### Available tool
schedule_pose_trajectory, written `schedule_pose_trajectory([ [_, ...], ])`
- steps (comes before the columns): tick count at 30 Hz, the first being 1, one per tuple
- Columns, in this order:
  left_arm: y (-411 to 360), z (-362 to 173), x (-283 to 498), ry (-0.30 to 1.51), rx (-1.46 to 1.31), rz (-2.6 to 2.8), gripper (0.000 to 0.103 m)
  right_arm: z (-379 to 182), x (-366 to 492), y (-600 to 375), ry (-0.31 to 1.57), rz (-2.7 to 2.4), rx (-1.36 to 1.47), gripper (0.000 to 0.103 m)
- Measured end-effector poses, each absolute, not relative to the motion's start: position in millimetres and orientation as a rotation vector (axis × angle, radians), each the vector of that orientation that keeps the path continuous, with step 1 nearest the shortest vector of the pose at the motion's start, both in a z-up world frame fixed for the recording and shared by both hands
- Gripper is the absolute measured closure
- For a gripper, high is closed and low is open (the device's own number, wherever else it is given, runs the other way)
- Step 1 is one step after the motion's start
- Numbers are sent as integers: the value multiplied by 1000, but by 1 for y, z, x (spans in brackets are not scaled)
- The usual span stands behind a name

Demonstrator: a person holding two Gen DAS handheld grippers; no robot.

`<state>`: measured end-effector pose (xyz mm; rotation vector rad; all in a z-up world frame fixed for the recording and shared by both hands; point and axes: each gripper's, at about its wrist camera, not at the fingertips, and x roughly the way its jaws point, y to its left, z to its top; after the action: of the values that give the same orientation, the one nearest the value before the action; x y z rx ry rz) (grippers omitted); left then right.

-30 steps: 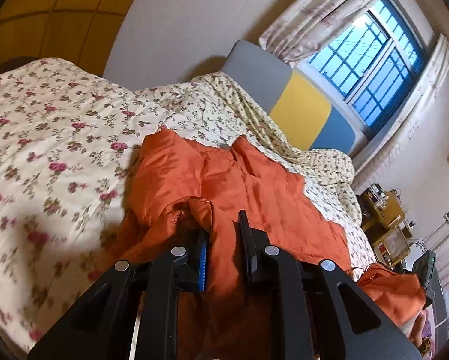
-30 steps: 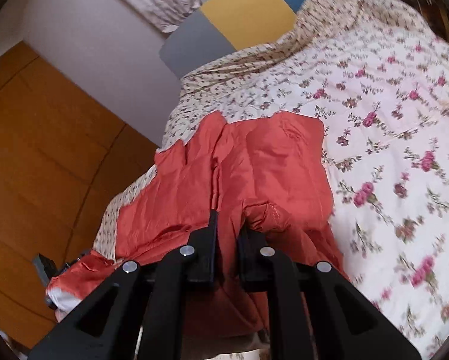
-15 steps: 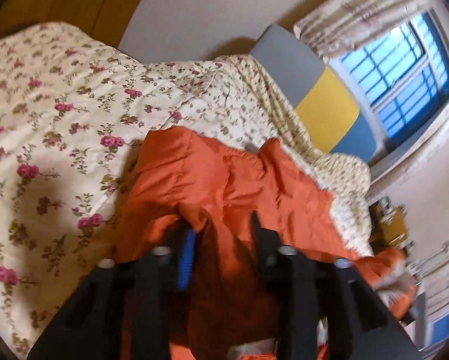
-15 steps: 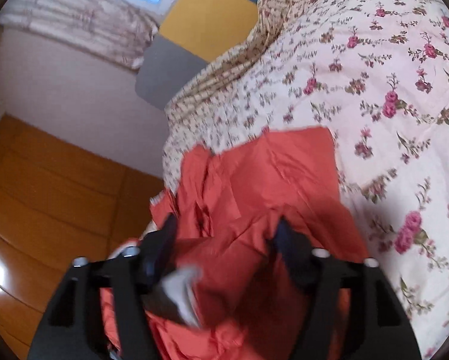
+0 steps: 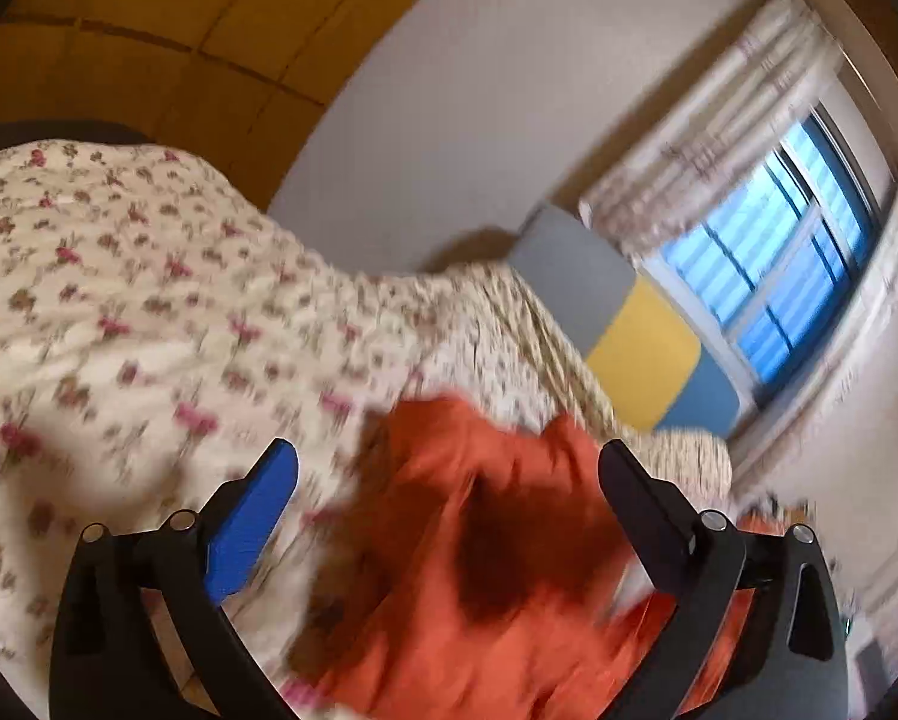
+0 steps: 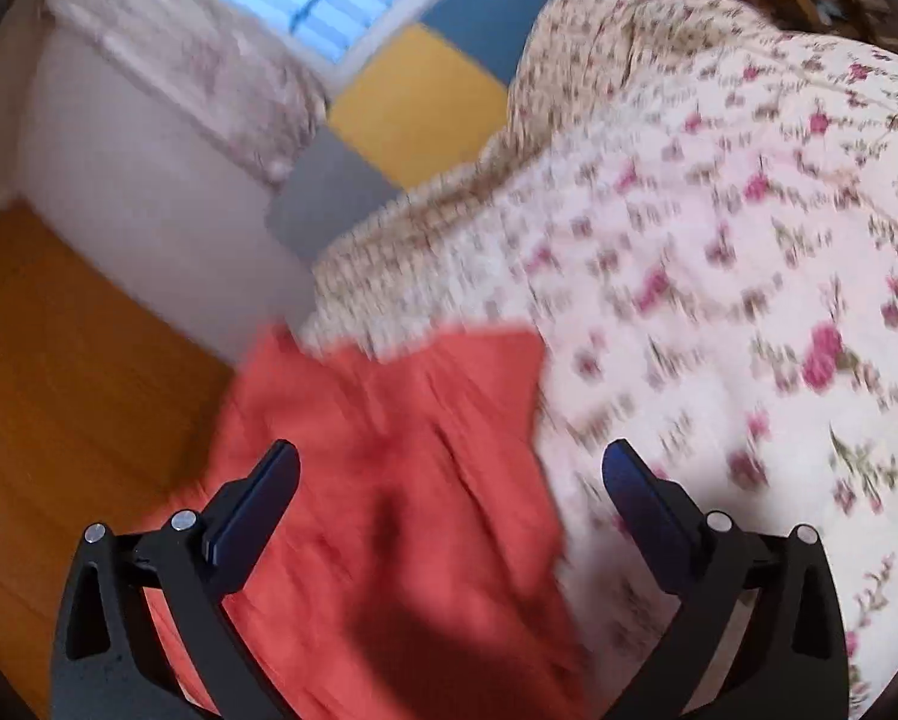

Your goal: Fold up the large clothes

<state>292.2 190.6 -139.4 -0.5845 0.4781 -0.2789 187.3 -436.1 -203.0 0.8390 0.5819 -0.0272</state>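
An orange garment [image 5: 485, 546] lies rumpled on the floral bed quilt [image 5: 119, 312]. My left gripper [image 5: 449, 468] is wide open above it, with nothing between its jaws. In the right wrist view the same orange garment [image 6: 401, 480] lies at the quilt's left edge. My right gripper [image 6: 449, 468] is also wide open and empty above the cloth. Both views are blurred by motion.
The floral quilt [image 6: 719, 300] covers the bed. A grey, yellow and blue headboard [image 5: 629, 336] stands under a curtained window [image 5: 797, 252]. Wooden wardrobe panels [image 6: 59, 360] lie beside the bed. Furniture at the right edge in the left wrist view is too blurred to name.
Both grippers were shut on the orange garment a second ago. They have opened wide and let it go, and both cameras have tilted up and back.
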Motion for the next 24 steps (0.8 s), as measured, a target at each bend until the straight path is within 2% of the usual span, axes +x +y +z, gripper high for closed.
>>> schedule_pose_trajectory([
  [4,173,-172,282,619,-460,-380,4,-224,210,-422,696,68,833,2],
  [6,156,-177,289,674,-415,-448,4,-224,218,-415,686,78,800,2],
  [8,134,-178,305,724,-358,-467,4,-227,231,-408,714,103,802,6],
  [10,121,-180,323,768,-330,-444,4,-226,236,-402,745,79,803,35],
  [11,115,-185,334,814,-347,-440,5,-225,236,-401,746,85,811,40],
  [12,110,-191,340,858,-375,-443,17,-222,233,-401,740,88,813,50],
  [13,106,-193,342,875,-378,-434,22,-220,231,-399,735,96,810,58],
  [15,99,-191,336,867,-346,-428,38,-216,220,-400,725,122,815,66],
  [16,97,-189,330,865,-331,-438,42,-216,217,-401,721,132,824,69],
  [18,97,-188,319,869,-319,-457,59,-213,208,-401,710,153,837,71],
  [21,98,-185,299,873,-294,-476,68,-209,191,-401,707,158,844,71],
  [24,98,-182,278,869,-288,-497,68,-209,166,-403,709,160,854,71],
])
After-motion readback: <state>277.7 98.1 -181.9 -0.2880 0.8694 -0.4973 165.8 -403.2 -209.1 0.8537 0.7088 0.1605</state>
